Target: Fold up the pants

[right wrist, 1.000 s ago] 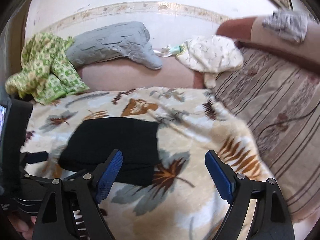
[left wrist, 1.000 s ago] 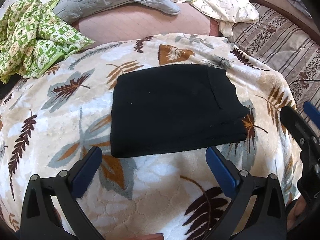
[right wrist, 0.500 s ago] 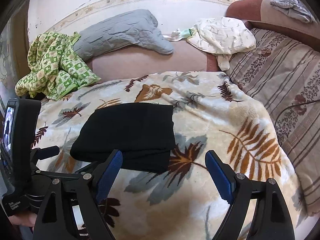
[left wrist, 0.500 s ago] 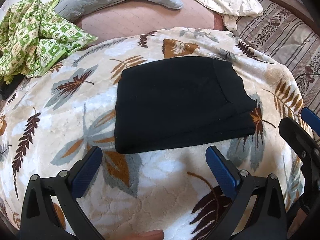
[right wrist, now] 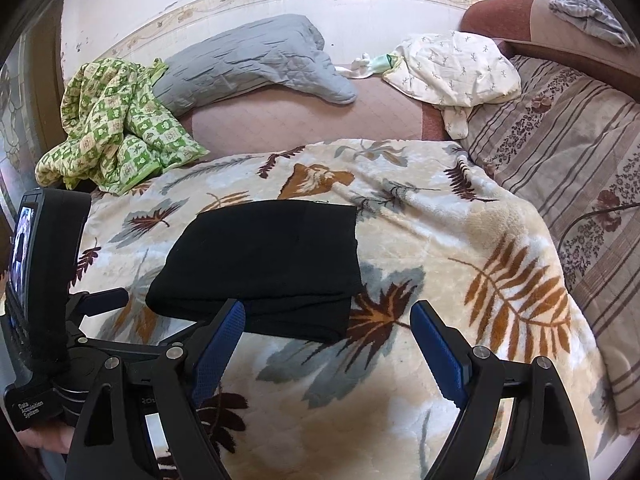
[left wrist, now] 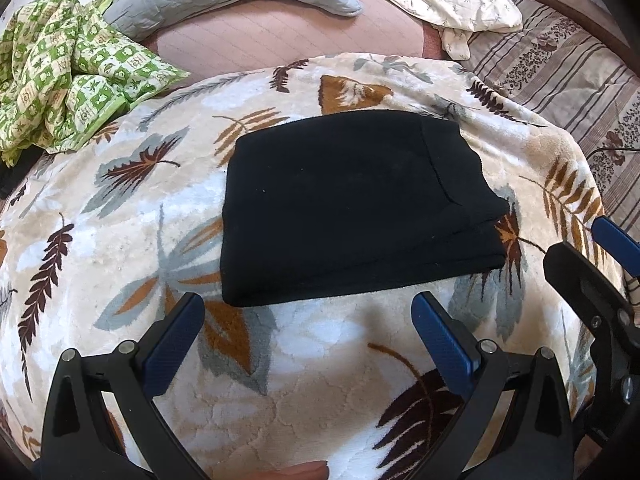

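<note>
On the bed, right in the middle of the leaf-patterned blanket, the black pants lie as a compact, squarish bundle. Several layers show stacked at the right-hand edge, and the outline is tidy apart from one upper layer sitting a little short of the one beneath it. To my eye the folding looks finished, or very nearly; at most a last straightening of that offset edge could remain, or carrying the bundle somewhere, though nothing in view suggests where.

Neither tool is touching the cloth. The left gripper hovers just short of the near edge of the pants, its blue pads spread wide with only blanket between them. The right gripper is spread just as wide and holds nothing; from its own camera one pad overlaps the near right corner of the pants, but I judge it to be above the cloth rather than on it. A fingertip shows at the bottom of the left view.

As for containers, I see none: no basket, box or drawer anywhere on the bed. Around the blanket lie only loose things: a green checked cloth heaped at the far left, a grey quilted pillow along the wall, a cream printed cloth at the far right, and a striped cover running down the right side.
</note>
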A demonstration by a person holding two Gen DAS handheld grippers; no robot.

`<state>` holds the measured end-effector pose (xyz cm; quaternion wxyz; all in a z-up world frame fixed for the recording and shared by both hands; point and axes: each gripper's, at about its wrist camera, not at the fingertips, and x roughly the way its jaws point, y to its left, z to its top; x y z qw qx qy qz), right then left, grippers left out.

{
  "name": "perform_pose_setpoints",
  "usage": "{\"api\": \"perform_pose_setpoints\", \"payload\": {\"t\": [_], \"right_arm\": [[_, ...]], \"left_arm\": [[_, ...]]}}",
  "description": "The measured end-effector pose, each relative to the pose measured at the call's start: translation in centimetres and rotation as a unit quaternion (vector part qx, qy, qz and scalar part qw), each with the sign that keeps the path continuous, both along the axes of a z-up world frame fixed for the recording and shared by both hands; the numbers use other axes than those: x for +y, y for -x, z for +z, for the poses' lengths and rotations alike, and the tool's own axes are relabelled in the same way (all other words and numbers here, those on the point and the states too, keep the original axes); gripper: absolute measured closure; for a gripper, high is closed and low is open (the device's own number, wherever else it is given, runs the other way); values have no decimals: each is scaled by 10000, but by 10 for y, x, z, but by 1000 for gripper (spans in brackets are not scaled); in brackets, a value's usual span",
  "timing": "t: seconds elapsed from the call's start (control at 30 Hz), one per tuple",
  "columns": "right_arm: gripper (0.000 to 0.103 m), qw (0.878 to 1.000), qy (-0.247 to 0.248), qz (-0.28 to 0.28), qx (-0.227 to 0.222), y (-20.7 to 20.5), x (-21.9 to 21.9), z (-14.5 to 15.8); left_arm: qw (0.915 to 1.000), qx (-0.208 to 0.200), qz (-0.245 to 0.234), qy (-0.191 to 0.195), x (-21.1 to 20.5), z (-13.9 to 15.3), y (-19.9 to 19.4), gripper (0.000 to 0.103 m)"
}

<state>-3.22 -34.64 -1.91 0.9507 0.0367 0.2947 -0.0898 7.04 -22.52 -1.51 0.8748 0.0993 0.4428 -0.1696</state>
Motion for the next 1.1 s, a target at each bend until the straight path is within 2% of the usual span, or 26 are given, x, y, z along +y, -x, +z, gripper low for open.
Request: {"api": "perform_pose_setpoints", "payload": {"t": [1.1], "right_arm": [[17,9999,-15,42,-102,4,5,6]], "left_arm": [[10000,40,-18,4,-2,-2,1,0]]}}
